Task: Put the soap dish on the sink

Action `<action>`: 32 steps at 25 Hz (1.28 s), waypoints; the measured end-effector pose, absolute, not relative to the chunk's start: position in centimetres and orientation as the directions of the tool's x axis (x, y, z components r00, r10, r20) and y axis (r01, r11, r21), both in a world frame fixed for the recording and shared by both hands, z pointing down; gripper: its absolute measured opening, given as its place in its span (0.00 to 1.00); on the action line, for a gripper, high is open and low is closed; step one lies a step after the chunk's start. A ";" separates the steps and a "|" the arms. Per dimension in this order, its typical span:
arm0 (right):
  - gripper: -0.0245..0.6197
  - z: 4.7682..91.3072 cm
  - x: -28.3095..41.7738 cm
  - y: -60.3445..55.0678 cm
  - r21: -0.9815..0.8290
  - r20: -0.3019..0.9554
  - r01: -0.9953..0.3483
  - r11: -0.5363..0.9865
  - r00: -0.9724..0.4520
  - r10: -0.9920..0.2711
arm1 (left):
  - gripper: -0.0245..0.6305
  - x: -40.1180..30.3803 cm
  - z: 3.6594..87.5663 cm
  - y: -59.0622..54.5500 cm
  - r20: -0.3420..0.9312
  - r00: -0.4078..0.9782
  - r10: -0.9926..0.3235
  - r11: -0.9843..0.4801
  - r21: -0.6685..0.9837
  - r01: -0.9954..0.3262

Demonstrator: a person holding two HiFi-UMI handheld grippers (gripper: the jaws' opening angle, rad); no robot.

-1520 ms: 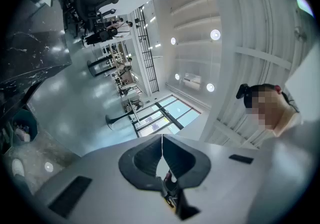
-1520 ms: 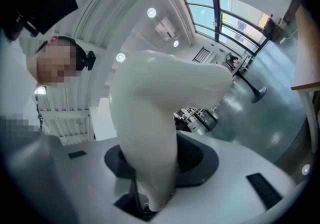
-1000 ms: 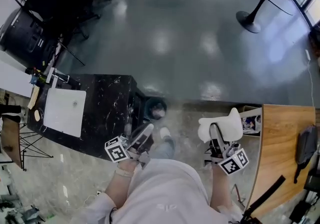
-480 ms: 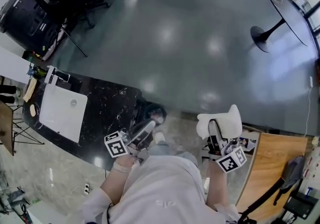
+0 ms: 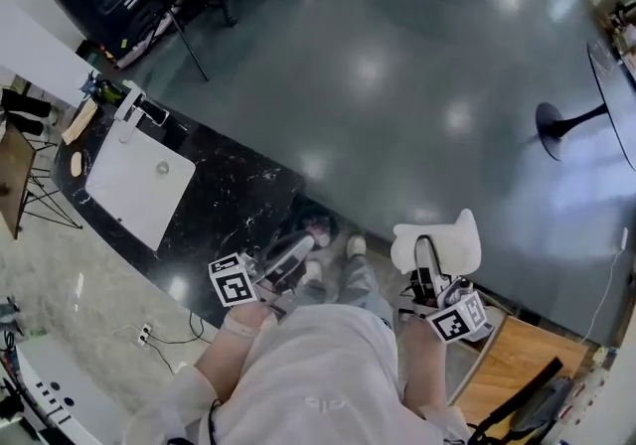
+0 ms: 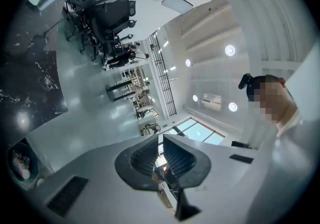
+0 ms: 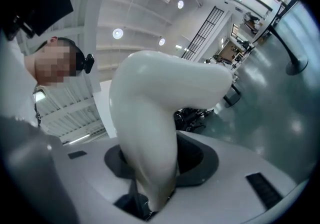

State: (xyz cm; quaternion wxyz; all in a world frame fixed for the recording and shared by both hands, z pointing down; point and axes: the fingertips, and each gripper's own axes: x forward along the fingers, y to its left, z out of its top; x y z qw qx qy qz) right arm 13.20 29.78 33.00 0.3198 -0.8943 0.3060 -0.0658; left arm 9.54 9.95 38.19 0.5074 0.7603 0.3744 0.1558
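By counter [image 5: 238,197] w/ sink [image 5: 139,185], grey floor [image 5: 397,66], R tool [image 5: 427,262] pinching soap dish [image 5: 442,237], L tool [image 5: 295,252] ajar.

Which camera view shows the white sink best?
The head view: the whole white sink lies in the black counter, seen from above. The left gripper view shows only a piece of that counter, no sink; the right gripper view shows neither.

The head camera looks steeply down from high up at the grey floor [image 5: 397,85], the black worktop [image 5: 243,197], the left tool [image 5: 286,259] and the right tool [image 5: 429,269], while each tool's own camera sits close behind its jaws, looks out across the room and shares that floor.
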 end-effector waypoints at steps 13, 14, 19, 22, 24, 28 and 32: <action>0.29 36.2 22.6 21.9 -0.534 0.031 -0.685 -0.496 0.571 -0.821 | 0.05 10.8 39.8 3.5 -0.097 0.891 0.443 -0.354 0.894 0.273; 0.29 36.4 23.2 21.1 -0.519 0.042 -0.701 -0.489 0.551 -0.834 | 0.05 10.7 40.0 2.9 -0.093 0.904 0.418 -0.359 0.897 0.259; 0.29 38.0 25.0 15.0 -0.324 0.145 -0.844 -0.427 0.402 -0.904 | 0.05 9.1 41.7 -0.1 -0.071 0.963 0.259 -0.384 0.908 0.170; 0.29 39.0 24.6 11.0 -0.217 0.204 -0.913 -0.346 0.304 -0.930 | 0.05 7.9 42.3 -1.9 -0.068 0.983 0.169 -0.394 0.910 0.131; 0.29 39.8 24.1 8.6 -0.176 0.232 -0.941 -0.290 0.247 -0.941 | 0.05 7.0 42.7 -3.0 -0.071 0.991 0.115 -0.393 0.913 0.111; 0.29 41.8 23.6 3.9 -0.130 0.283 -0.971 -0.203 0.160 -0.946 | 0.05 4.5 44.1 -5.3 -0.063 0.998 0.002 -0.393 0.918 0.058; 0.29 43.9 23.0 -0.1 -0.036 0.358 -0.994 -0.098 0.079 -0.930 | 0.05 1.7 45.7 -7.2 -0.045 0.990 -0.134 -0.374 0.927 -0.009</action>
